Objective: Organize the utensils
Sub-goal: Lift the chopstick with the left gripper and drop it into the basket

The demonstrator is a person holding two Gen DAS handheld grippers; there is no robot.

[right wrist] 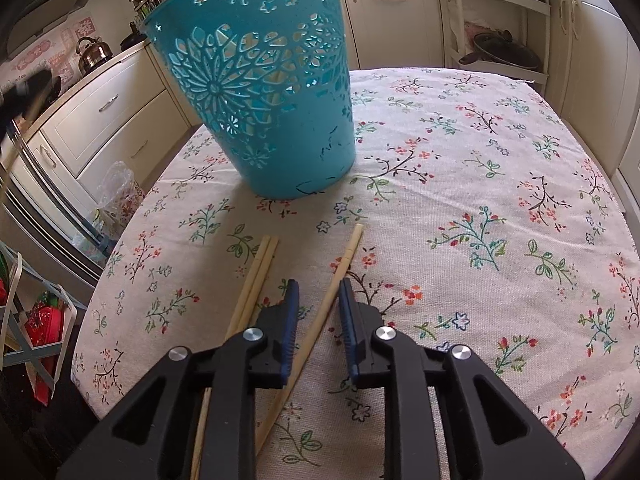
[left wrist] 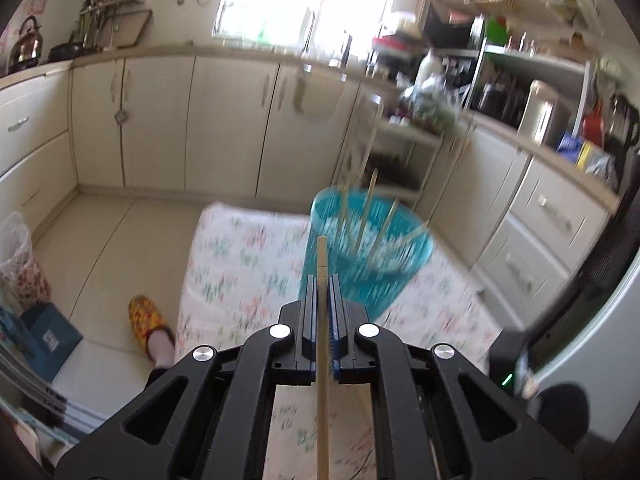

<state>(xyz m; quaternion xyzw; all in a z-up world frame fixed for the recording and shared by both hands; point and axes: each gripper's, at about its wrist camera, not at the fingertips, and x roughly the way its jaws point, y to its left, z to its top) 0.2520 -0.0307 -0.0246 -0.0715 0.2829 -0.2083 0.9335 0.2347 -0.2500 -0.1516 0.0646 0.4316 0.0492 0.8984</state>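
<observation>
The left tool (left wrist: 321,280) is seen clamped on a single wooden chopstick (left wrist: 322,344), which runs lengthwise between the closed blue pads and sticks out past the fingertips. It is held above the floral-clothed surface (left wrist: 240,264), just short of the teal basket (left wrist: 360,248). Several chopsticks in the basket (left wrist: 366,216) are seen standing at slants, though that part of the view is blurred.

The right tool (right wrist: 319,284) is held released, its jaws spread apart low over the surface (right wrist: 480,184). A lone chopstick (right wrist: 332,288) is seen lying on the cloth between the two fingers, touching neither as far as can be told. A pair of chopsticks (right wrist: 256,276) lies side by side just to the left of the left finger, partly hidden under the tool. The basket (right wrist: 260,80), cut with flower openings, stands on the cloth beyond them.
</observation>
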